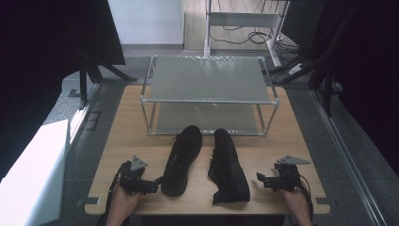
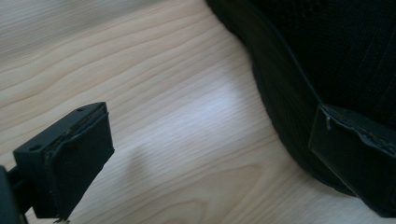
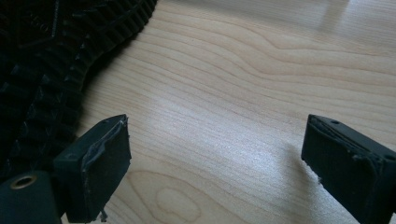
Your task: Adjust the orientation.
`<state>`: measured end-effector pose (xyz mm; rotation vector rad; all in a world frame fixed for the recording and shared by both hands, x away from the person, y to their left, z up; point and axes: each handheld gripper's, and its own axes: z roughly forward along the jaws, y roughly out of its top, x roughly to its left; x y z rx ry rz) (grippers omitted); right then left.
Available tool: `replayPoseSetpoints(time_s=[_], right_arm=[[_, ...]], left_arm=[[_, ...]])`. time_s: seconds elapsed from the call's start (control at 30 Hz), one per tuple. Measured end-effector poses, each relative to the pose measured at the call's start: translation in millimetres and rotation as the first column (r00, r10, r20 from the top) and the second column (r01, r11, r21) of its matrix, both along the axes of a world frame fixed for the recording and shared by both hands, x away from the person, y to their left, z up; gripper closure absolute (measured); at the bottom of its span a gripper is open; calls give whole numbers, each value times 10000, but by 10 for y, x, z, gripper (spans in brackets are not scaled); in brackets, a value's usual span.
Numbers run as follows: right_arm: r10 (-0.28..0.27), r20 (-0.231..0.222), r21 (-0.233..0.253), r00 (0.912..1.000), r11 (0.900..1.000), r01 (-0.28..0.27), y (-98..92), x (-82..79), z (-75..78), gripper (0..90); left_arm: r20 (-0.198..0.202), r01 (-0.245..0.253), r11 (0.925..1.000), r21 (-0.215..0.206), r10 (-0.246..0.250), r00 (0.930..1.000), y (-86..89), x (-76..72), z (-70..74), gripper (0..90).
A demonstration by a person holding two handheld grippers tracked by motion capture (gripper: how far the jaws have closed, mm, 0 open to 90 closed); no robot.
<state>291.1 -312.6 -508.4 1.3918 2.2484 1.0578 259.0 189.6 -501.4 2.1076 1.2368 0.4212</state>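
Two black shoes lie on the wooden table (image 1: pixel 122 136), toes toward the rack. The left shoe (image 1: pixel 181 160) sits upright; the right shoe (image 1: pixel 228 167) lies tipped on its side, its ribbed sole (image 3: pixel 51 56) close in the right gripper view. My left gripper (image 1: pixel 151 185) stands open at the left shoe's heel (image 2: pixel 327 84), one jaw in front of the heel fabric and the other over bare wood. My right gripper (image 1: pixel 261 179) is open just right of the right shoe, with nothing between its jaws.
A two-tier metal rack (image 1: pixel 209 94) stands at the back of the table, both shelves bare. A white box (image 1: pixel 33 174) sits off the table's left side. Cables and a frame lie on the floor behind.
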Motion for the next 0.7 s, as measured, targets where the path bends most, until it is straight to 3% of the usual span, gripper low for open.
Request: replayPoseSetpoints(time_s=[0.3, 0.4, 0.47, 0.53, 0.7], right_arm=[[7, 4, 18, 10000, 10000, -7, -1, 4, 0, 80], [5, 9, 31, 10000, 10000, -5, -6, 3, 1, 81], [-15, 11, 53, 10000, 10000, 15, -14, 3, 6, 81], [-25, 39, 66, 10000, 10000, 25, -23, 6, 7, 80], [-82, 36, 158, 10000, 9998, 82, -39, 10, 25, 78]], left_arm=[[26, 677, 9976, -159, -676, 9977, -270, 15, -19, 0], [125, 610, 9981, -59, -609, 9981, -270, 18, -7, 0], [184, 520, 9983, -252, -515, 9985, -240, 18, 7, 0], [448, 311, 9992, -244, -300, 9985, -174, 7, 29, 0], [494, -94, 9995, -299, 109, 9987, -78, 11, 10, 0]])
